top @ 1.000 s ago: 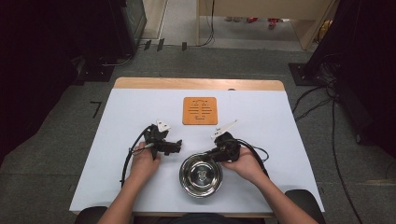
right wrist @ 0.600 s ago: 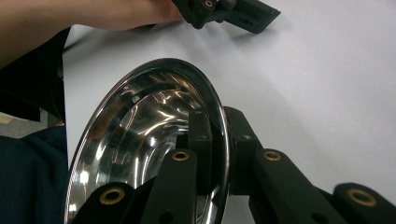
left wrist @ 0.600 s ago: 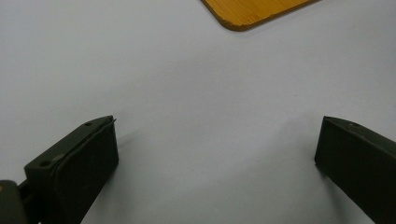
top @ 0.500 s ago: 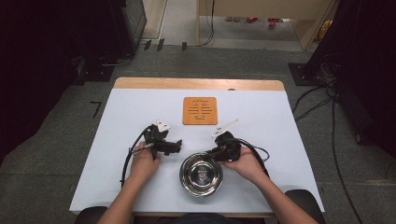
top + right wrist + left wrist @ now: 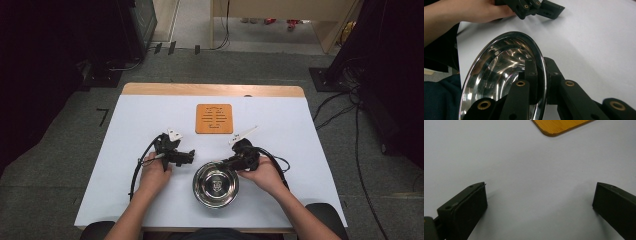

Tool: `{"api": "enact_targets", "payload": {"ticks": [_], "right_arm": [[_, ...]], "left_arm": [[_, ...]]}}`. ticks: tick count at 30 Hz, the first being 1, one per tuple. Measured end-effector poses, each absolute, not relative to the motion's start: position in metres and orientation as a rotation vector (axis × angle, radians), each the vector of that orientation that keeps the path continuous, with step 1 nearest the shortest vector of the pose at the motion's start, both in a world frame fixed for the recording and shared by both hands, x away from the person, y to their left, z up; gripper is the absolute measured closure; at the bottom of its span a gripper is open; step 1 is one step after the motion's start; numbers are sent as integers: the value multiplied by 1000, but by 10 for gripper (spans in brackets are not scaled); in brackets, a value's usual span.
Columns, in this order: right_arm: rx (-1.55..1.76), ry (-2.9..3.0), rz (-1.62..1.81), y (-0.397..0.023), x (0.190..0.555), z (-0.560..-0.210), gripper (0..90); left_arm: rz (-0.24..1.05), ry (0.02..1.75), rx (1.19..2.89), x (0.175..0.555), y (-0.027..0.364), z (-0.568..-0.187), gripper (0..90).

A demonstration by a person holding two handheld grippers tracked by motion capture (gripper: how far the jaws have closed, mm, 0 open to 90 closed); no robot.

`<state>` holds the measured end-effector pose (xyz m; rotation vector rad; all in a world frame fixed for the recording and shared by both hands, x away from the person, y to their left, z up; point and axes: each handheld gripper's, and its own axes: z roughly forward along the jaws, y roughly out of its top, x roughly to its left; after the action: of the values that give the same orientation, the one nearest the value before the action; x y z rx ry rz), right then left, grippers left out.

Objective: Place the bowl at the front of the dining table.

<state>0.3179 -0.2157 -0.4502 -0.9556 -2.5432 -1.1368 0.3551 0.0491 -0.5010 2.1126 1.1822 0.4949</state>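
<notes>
A shiny steel bowl (image 5: 216,184) sits near the front edge of the white table (image 5: 125,145), between the person's hands. My right gripper (image 5: 223,162) reaches it from the right and is shut on its rim. In the right gripper view one jaw lies inside the bowl (image 5: 499,72) and the other outside, with the right gripper (image 5: 541,68) pinching the rim. My left gripper (image 5: 189,156) rests on the table left of the bowl, pointing right. In its own view the left gripper (image 5: 540,200) stands open over bare table, with nothing between its jaws.
An orange wooden trivet (image 5: 214,118) lies at the table's middle rear; its corner (image 5: 559,126) shows in the left gripper view. The left hand (image 5: 474,12) and its gripper (image 5: 536,7) lie beyond the bowl. Cables trail from both grippers. Dark equipment surrounds the table.
</notes>
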Motion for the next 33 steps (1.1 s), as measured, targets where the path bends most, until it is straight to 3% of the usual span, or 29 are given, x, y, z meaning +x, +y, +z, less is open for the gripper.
{"api": "enact_targets", "payload": {"ticks": [33], "right_arm": [[-1114,-2494,-1209,-229,327,-447,836]], "left_arm": [[495,1182,2113,355,49,-501,0]]}}
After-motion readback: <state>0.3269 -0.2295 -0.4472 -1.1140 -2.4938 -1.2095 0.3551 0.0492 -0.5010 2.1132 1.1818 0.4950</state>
